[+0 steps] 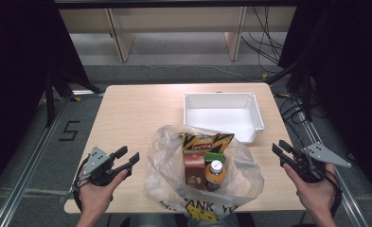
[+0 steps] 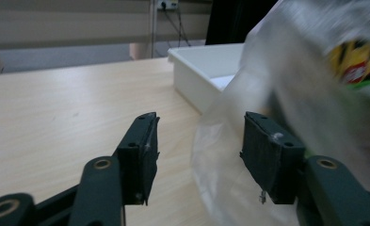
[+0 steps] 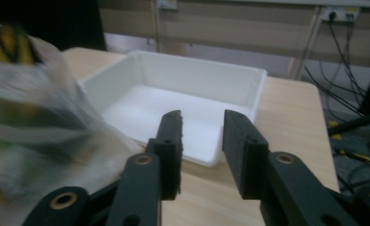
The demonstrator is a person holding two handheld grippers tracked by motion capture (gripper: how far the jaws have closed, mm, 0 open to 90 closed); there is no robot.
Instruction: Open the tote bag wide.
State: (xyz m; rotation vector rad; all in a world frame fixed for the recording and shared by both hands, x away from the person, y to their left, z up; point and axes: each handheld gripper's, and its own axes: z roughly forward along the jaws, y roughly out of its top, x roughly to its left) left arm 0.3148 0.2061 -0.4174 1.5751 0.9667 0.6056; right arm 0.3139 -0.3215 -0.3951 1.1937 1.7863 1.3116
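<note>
Both grippers hover over the pale wooden table (image 1: 131,113), fingers apart and empty. The plastic bag (image 1: 164,175) lies between them; the white bin (image 1: 221,116) sits beyond, grey floor behind.

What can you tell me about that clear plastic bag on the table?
The plastic bag is thin, crinkly and see-through, with black lettering on a yellow patch at its near edge. It lies open on the wooden table between the two claws, holding a yellow snack packet, a brown carton and a small bottle. Its far side reaches the white tray.
</note>
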